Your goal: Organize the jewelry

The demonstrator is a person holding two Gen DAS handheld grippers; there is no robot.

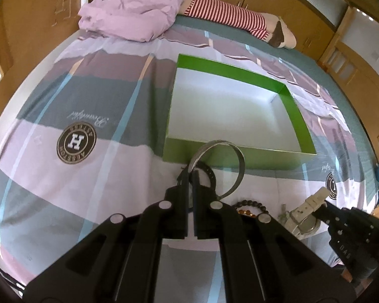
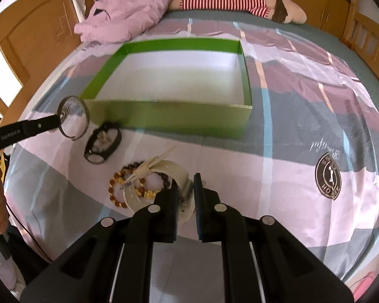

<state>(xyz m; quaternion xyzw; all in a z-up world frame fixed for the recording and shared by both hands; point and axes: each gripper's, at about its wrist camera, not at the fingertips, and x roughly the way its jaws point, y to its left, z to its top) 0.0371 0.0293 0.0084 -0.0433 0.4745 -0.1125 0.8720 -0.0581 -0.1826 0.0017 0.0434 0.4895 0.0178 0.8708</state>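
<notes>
Silver bangle (image 1: 219,166), one count, is clamped between the fingers of the left gripper (image 1: 190,174) and held off the bedspread (image 1: 63,176) just before the near wall of one green box (image 2: 169,118). One black watch (image 2: 102,142), two bead bracelets (image 2: 128,184) and one white watch (image 2: 174,174) lie on the cover nearby. Right gripper (image 2: 185,184) has its jaws parted, straddling the white watch's strap without closing on it
</notes>
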